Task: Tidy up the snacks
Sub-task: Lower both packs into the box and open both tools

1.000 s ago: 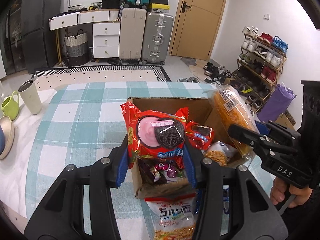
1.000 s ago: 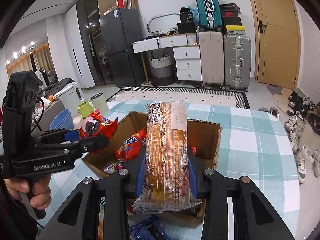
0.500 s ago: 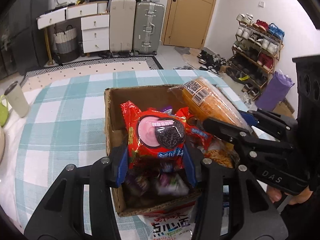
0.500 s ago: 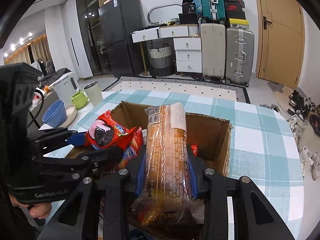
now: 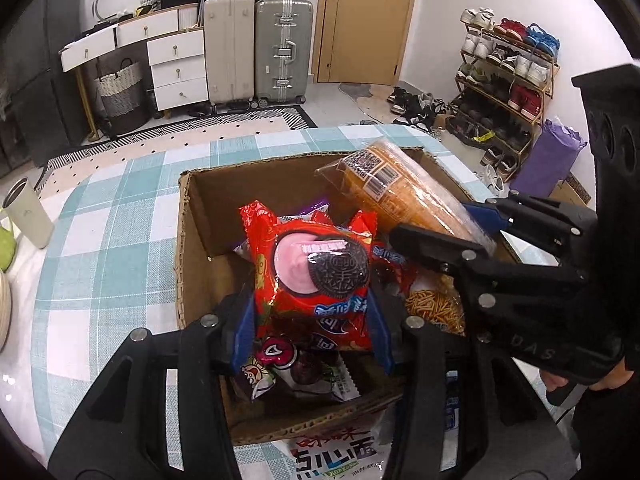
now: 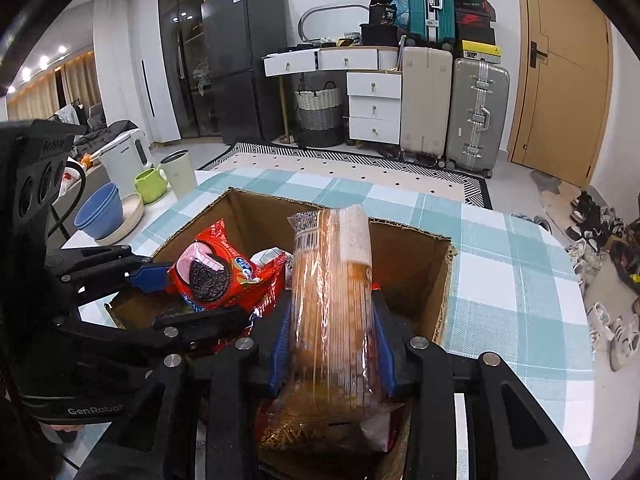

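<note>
Meanwhile, both grippers are clenching snacks over the cardboard box (image 5: 192, 248): the left gripper (image 5: 312, 328) a red cookie packet (image 5: 316, 276), the right gripper (image 6: 332, 344) a clear-wrapped biscuit sleeve (image 6: 336, 280) at two o'clock, risking collision.

glossy foil cookie pack (image 5: 316, 280), matt cardboard box (image 5: 200, 264).

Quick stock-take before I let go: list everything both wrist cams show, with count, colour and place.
box: 1, brown, on table
table: 1, teal-white check
cookie pack: 1, red, over box, in left gripper
noodle pack: 1, clear-orange, over box, in right gripper
snack bags: several, mixed, in box
tumbler: 1, cream, table's left
bowls: 2, blue, stacked
mug: 1, green
suitcases: 3, beige, silver, teal
left gripper: black, shut
right gripper: black, shut
</note>
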The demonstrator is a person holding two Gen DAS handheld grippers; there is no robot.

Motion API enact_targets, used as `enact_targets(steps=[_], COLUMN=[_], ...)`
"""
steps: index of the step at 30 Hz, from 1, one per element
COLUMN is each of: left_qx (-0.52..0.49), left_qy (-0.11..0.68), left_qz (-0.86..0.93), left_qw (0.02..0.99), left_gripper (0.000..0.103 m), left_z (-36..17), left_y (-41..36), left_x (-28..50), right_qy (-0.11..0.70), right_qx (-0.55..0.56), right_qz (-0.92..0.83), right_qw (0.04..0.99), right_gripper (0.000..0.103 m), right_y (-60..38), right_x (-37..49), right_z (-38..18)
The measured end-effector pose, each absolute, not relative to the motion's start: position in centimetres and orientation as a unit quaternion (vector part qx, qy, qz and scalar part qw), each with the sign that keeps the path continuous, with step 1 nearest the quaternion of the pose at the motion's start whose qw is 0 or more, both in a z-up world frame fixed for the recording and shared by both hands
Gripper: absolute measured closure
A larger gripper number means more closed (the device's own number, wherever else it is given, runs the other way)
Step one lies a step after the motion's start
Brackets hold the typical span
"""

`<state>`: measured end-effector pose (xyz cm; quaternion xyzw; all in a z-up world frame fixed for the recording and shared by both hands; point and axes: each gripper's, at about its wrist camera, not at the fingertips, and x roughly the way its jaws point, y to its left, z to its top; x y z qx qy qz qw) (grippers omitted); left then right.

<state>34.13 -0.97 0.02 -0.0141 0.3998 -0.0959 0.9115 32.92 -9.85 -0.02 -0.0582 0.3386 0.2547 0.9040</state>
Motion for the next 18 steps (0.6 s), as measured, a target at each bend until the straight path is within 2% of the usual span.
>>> enact_targets(steps=[2,12,15,18], left_qx=[-0.012,-0.024,-0.029,-0.030], left_qy=[0.400,0.406,0.404,0.400], left_qz=[-0.095,-0.100,-0.102,-0.095], left_qw=[0.912,0.908,0.909,0.911], left_gripper=[0.058,0.056,0.050,0.040], left_z=[0.0,0.4,0.5,1.3], left_y=[-0.9,-0.4,-0.1,0.0], left_x=[34.1,33.4,33.1,32.4], right_qy=[0.329,0.329,0.332,0.332], right_qx=[-0.058,-0.068,-0.072,-0.072], right_qz=[0.248,0.262,0.272,0.275], right_qw=[0.909,0.905,0.900,0.899], right_gripper=[0.060,0.060,0.060,0.060], right_y=[-10.3,-10.7,-10.4,-10.3], right_x=[32.7,31.8,31.4,31.1], right_z=[0.3,0.3,0.1,0.2])
